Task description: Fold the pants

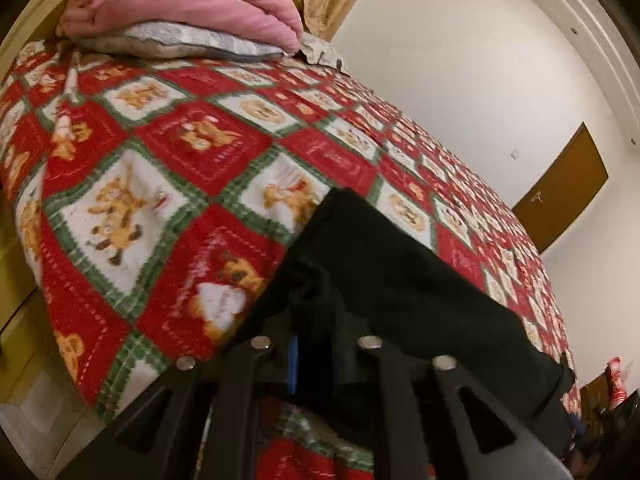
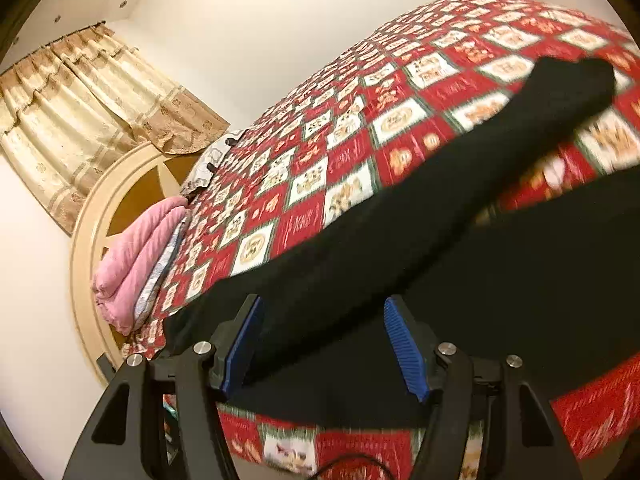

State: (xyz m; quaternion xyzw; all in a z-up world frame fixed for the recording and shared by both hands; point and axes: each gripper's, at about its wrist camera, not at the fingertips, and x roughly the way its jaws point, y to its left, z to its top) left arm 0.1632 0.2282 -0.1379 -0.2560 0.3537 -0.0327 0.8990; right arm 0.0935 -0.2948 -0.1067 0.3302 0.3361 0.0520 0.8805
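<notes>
Pants pinched between left fingers.

- pants: black cloth, matt, soft knit look
- bed cover: fuzzy fleece cloth, red, white and green print
- left tongs, right tongs: matt black plastic, shiny metal pins; ribbed blue pads
- pink blanket: ribbed plush cloth
- door: smooth brown wood

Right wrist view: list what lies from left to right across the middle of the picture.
curtain → headboard → pink blanket → patterned bedspread → black pants
</notes>
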